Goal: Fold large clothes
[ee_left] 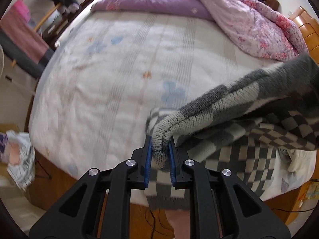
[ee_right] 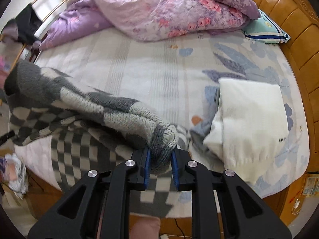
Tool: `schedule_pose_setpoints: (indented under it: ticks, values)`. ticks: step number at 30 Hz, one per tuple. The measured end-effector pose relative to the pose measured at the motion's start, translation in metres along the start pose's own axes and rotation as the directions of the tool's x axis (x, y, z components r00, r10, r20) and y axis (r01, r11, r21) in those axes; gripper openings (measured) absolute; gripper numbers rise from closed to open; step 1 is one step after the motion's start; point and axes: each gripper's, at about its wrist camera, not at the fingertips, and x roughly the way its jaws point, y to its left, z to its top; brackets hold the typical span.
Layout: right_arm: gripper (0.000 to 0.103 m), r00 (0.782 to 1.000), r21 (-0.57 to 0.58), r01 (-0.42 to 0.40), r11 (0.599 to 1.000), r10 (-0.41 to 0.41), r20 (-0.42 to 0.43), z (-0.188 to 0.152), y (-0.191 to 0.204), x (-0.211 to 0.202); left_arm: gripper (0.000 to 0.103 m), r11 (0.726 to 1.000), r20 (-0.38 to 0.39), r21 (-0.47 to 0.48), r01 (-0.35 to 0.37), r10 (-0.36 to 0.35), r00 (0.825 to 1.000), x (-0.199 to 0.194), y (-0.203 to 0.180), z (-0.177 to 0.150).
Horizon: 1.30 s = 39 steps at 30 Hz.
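Note:
A grey and cream checkered knit sweater (ee_left: 235, 107) is stretched between my two grippers above the near edge of the bed. My left gripper (ee_left: 160, 145) is shut on one knit end of it. My right gripper (ee_right: 161, 153) is shut on the other end of the sweater (ee_right: 111, 115). The lower part of the sweater hangs and lies on the bed sheet (ee_left: 111, 83), draping over the front edge.
A purple floral quilt (ee_right: 159, 10) is heaped at the far side of the bed. A folded white garment (ee_right: 251, 119) lies on grey cloth at the right. A striped pillow (ee_right: 267, 31) leans by the wooden headboard (ee_right: 299, 39). Clothes lie on the floor (ee_left: 18, 155) at left.

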Motion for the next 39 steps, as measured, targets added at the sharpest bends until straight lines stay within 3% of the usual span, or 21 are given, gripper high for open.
schedule_pose_setpoints:
  ticks: [9, 14, 17, 19, 20, 22, 23, 26, 28, 29, 30, 31, 33, 34, 35, 36, 38, 39]
  values:
    - [0.016, 0.991, 0.019, 0.031, 0.999, -0.028, -0.132, -0.097, -0.008, 0.052, 0.015, 0.995, -0.164, -0.101, 0.022, -0.039, 0.986, 0.067, 0.033, -0.076]
    - [0.017, 0.966, -0.09, 0.099, 0.991, -0.117, -0.232, -0.149, 0.003, 0.117, 0.016, 0.989, -0.276, -0.147, 0.013, -0.053, 0.96, 0.128, 0.042, -0.119]
    - [0.021, 0.932, -0.111, 0.111, 0.988, -0.142, -0.333, -0.175, 0.002, 0.152, 0.018, 0.993, -0.34, -0.117, -0.008, -0.033, 0.94, 0.155, 0.038, -0.143]
    - [0.027, 0.906, -0.07, 0.076, 0.995, -0.098, -0.412, -0.186, -0.005, 0.158, 0.02, 0.994, -0.356, -0.111, -0.001, -0.039, 0.934, 0.155, 0.037, -0.15]
    - [0.03, 0.896, -0.024, 0.043, 0.999, -0.049, -0.442, -0.189, -0.01, 0.156, 0.026, 0.992, -0.355, -0.122, 0.017, -0.06, 0.933, 0.152, 0.039, -0.151]
    - [0.062, 0.879, 0.104, -0.019, 0.994, 0.066, -0.473, -0.194, -0.024, 0.144, 0.04, 0.982, -0.361, -0.177, 0.062, -0.124, 0.924, 0.141, 0.047, -0.155]
    - [0.068, 0.87, 0.181, -0.046, 0.982, 0.128, -0.475, -0.196, -0.033, 0.136, 0.053, 0.968, -0.372, -0.236, 0.09, -0.175, 0.912, 0.135, 0.054, -0.158]
    - [0.072, 0.843, 0.396, -0.14, 0.908, 0.319, -0.433, -0.201, -0.055, 0.116, 0.063, 0.905, -0.318, -0.38, 0.189, -0.32, 0.893, 0.119, 0.065, -0.163]
    - [0.076, 0.831, 0.528, -0.164, 0.833, 0.405, -0.381, -0.204, -0.066, 0.116, 0.072, 0.839, -0.271, -0.483, 0.251, -0.416, 0.868, 0.115, 0.07, -0.164]
    - [0.076, 0.824, 0.575, -0.175, 0.799, 0.439, -0.358, -0.203, -0.068, 0.121, 0.073, 0.793, -0.238, -0.545, 0.274, -0.459, 0.856, 0.119, 0.071, -0.164]
    - [0.075, 0.816, 0.646, -0.191, 0.739, 0.485, -0.314, -0.199, -0.07, 0.131, 0.073, 0.757, -0.218, -0.593, 0.276, -0.48, 0.85, 0.127, 0.072, -0.164]
    - [0.075, 0.817, 0.678, -0.2, 0.707, 0.503, -0.283, -0.197, -0.071, 0.138, 0.071, 0.718, -0.201, -0.647, 0.259, -0.488, 0.849, 0.139, 0.073, -0.164]
    - [0.07, 0.834, 0.726, -0.205, 0.656, 0.506, -0.222, -0.188, -0.069, 0.15, 0.041, 0.66, -0.167, -0.708, 0.25, -0.502, 0.849, 0.159, 0.074, -0.164]
    - [0.047, 0.861, 0.741, -0.161, 0.652, 0.46, -0.217, -0.183, -0.07, 0.158, 0.011, 0.671, -0.196, -0.707, 0.223, -0.489, 0.85, 0.171, 0.071, -0.164]
    - [0.03, 0.87, 0.744, -0.091, 0.662, 0.416, -0.264, -0.181, -0.07, 0.168, 0.012, 0.704, -0.247, -0.686, 0.181, -0.459, 0.853, 0.178, 0.068, -0.163]
    - [0.014, 0.859, 0.743, -0.072, 0.665, 0.42, -0.292, -0.18, -0.07, 0.177, 0.012, 0.759, -0.318, -0.641, 0.118, -0.402, 0.859, 0.186, 0.063, -0.165]
    - [0.013, 0.862, 0.699, -0.03, 0.715, 0.372, -0.343, -0.182, -0.067, 0.177, 0.012, 0.822, -0.395, -0.566, 0.063, -0.337, 0.855, 0.189, 0.058, -0.17]
    - [0.013, 0.87, 0.64, -0.012, 0.768, 0.324, -0.372, -0.182, -0.062, 0.174, 0.012, 0.85, -0.42, -0.525, 0.038, -0.298, 0.858, 0.19, 0.058, -0.174]
